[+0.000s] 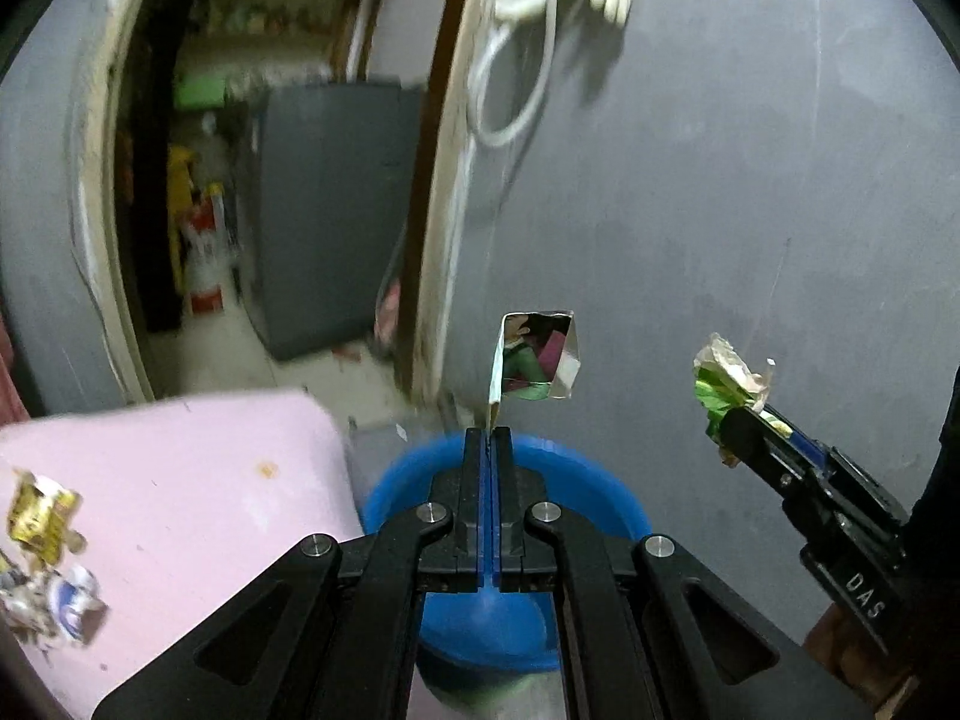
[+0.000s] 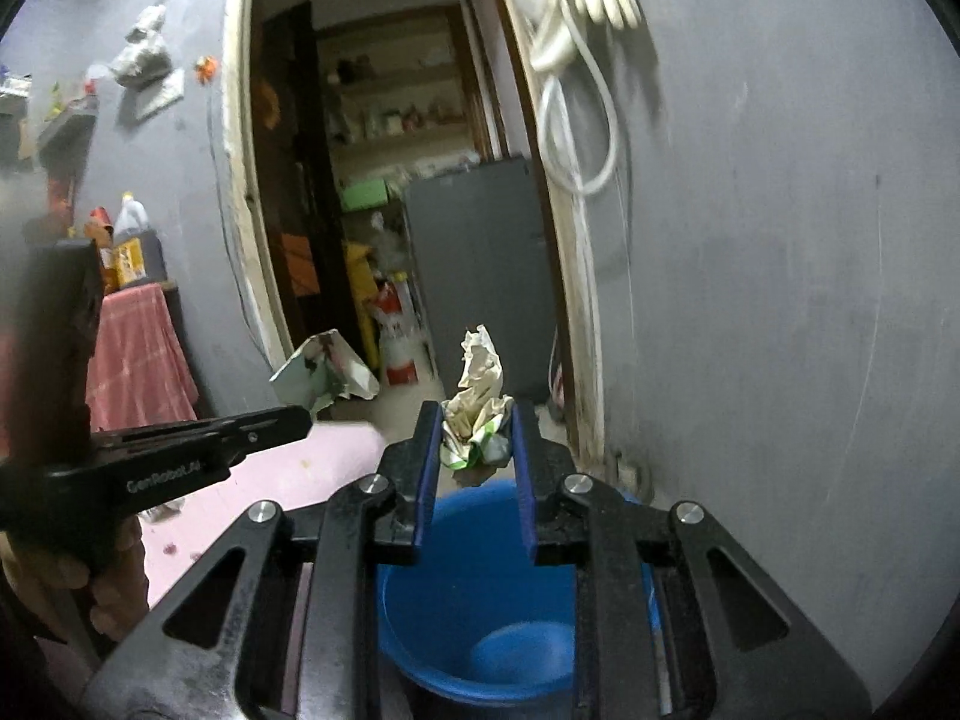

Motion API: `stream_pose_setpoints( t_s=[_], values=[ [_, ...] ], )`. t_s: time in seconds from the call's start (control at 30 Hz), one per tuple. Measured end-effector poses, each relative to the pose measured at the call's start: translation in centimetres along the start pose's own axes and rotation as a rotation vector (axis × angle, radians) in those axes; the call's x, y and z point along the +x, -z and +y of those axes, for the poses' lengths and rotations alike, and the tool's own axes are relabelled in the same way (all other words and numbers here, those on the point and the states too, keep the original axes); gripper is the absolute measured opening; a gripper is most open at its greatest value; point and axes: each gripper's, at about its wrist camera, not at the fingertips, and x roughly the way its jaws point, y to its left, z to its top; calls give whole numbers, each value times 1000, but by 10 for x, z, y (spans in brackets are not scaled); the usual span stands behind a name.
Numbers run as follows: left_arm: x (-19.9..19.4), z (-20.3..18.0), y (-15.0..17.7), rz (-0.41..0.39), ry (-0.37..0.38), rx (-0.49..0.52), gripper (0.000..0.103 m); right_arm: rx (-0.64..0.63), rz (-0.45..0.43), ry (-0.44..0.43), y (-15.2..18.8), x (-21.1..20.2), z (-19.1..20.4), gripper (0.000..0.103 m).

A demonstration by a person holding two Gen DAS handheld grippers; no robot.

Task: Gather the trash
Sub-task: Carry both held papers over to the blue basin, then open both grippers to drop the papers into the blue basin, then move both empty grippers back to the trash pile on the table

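Directly above the blue bucket (image 1: 594, 480), two pieces of trash are held aloft, one in each tool. A flattened, shiny wrapper (image 1: 536, 357) with a pink and green print is pinched by its lower edge between the tips of the left gripper (image 1: 487, 441), whose jaws are pressed fully together on it, so that the wrapper stands up past the tips. A crumpled green and cream wrapper (image 2: 477, 420) is lodged between the blue pads (image 2: 427, 468) of the right gripper (image 2: 474, 450), the wad bulging above and below them; its jaws are clamped on it with a narrow gap between them. Off to the left, a pink surface (image 1: 180, 480) is seen, with more crumpled wrappers (image 1: 42, 564) lying on it. Behind, a grey wall (image 1: 750, 210) and an open doorway (image 2: 384, 150) are visible.
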Motion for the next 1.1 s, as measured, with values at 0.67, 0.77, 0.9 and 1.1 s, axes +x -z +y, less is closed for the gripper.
stream_pose_setpoints(
  t_s=[0.67, 0.77, 0.9, 1.1],
  values=[
    [89, 14, 50, 345, -40, -40, 8, 140, 258, 10, 49, 45, -36, 35],
    [78, 10, 50, 333, -37, -55, 14, 144, 245, 17, 42, 45, -36, 39],
    [60, 14, 44, 273, -30, -65, 32, 125, 212, 31, 30, 39, -30, 46],
    [15, 18, 28, 133, -30, -77, 51, 86, 113, 45, 4, 12, -18, 60]
  ],
)
